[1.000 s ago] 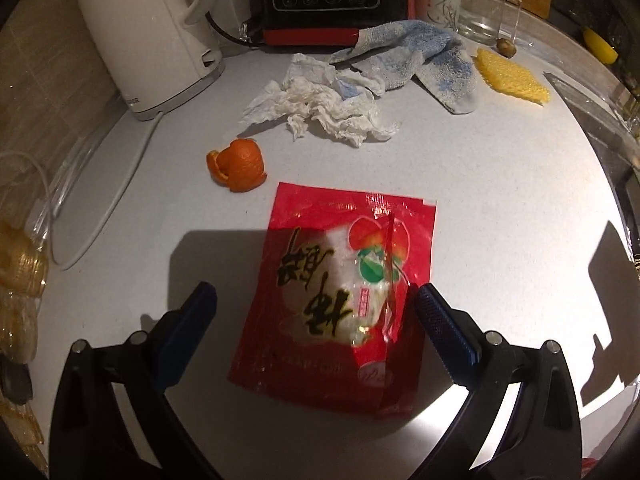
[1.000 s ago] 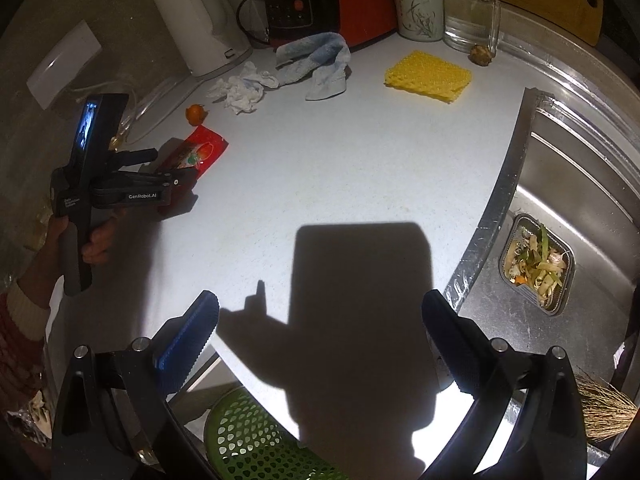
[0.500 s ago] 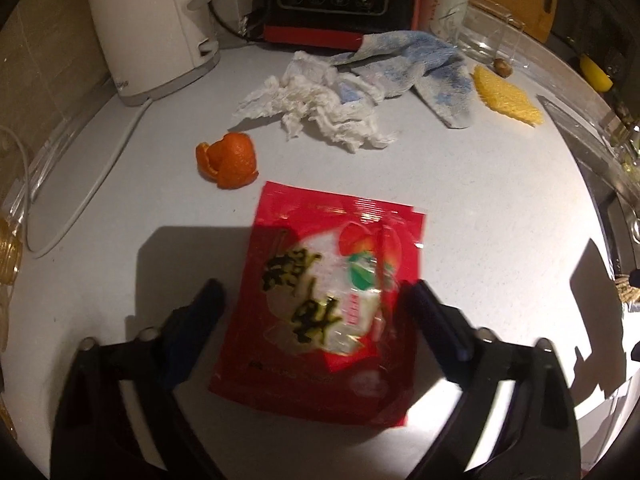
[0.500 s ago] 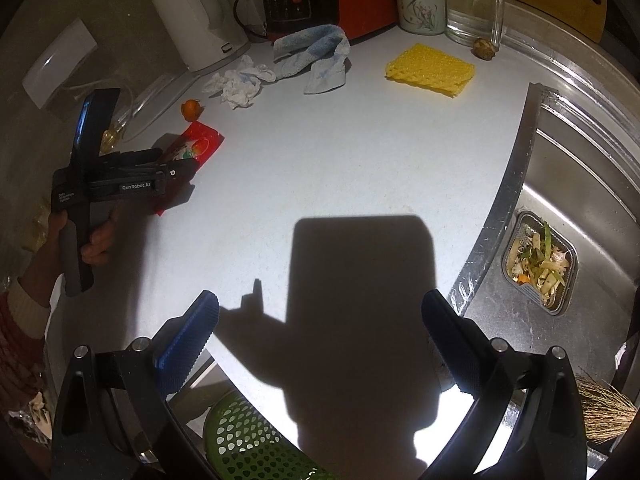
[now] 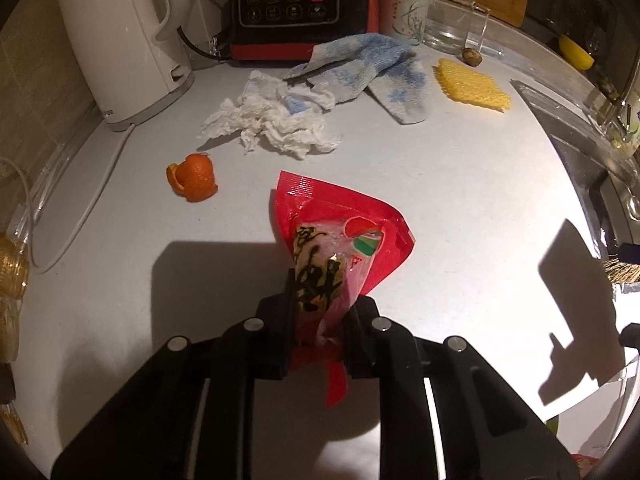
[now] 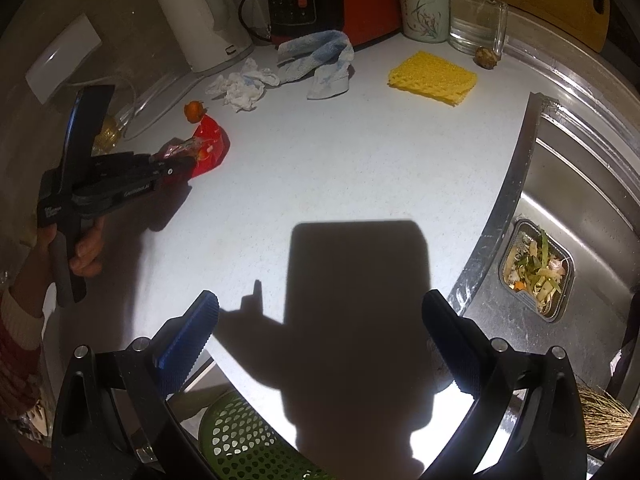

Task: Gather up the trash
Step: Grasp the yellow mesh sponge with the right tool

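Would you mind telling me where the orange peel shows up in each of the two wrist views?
Left wrist: orange peel, left of centre, beyond and left of the red packet.
Right wrist: orange peel, small, upper left, just beyond the packet.
Shared landmark: white kettle, behind the peel in both.

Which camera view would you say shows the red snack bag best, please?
The left wrist view: the red snack bag fills the middle, pinched in the left tool, with its print legible. The right wrist view shows it only small and far off at the left, partly hidden by that tool.
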Action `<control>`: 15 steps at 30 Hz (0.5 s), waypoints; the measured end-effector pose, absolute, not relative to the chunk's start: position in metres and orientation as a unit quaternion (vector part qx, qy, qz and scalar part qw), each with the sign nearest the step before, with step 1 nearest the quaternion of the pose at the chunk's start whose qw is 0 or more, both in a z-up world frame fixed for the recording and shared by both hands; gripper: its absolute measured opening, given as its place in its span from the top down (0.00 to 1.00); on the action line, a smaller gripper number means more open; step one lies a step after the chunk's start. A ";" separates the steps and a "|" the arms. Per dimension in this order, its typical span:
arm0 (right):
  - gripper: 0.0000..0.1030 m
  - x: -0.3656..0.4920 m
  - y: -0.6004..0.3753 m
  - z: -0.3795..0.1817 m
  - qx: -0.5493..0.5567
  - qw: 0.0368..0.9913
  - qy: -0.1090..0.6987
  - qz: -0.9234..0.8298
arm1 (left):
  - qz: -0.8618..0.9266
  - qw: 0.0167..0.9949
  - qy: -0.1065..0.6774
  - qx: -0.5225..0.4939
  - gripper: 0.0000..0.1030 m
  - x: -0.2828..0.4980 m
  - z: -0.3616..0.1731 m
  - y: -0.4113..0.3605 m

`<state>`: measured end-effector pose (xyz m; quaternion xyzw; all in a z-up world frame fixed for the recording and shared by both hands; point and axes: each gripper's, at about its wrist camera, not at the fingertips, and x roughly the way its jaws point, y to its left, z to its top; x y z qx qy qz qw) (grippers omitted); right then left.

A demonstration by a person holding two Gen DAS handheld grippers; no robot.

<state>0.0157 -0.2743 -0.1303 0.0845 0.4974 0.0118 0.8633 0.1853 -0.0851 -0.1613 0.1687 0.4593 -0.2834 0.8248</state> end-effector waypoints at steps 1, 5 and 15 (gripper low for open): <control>0.02 0.018 -0.276 -0.129 0.083 0.865 0.496 0.012 | -0.282 0.826 0.459 0.168 0.83 0.183 -0.160 -0.087; 0.02 0.033 -0.288 -0.123 0.066 0.873 0.483 0.012 | -0.271 0.831 0.463 0.150 0.83 0.172 -0.148 -0.095; 0.02 0.110 -0.351 -0.116 -0.011 0.886 0.462 0.032 | -0.230 0.845 0.474 0.093 0.82 0.118 -0.119 -0.128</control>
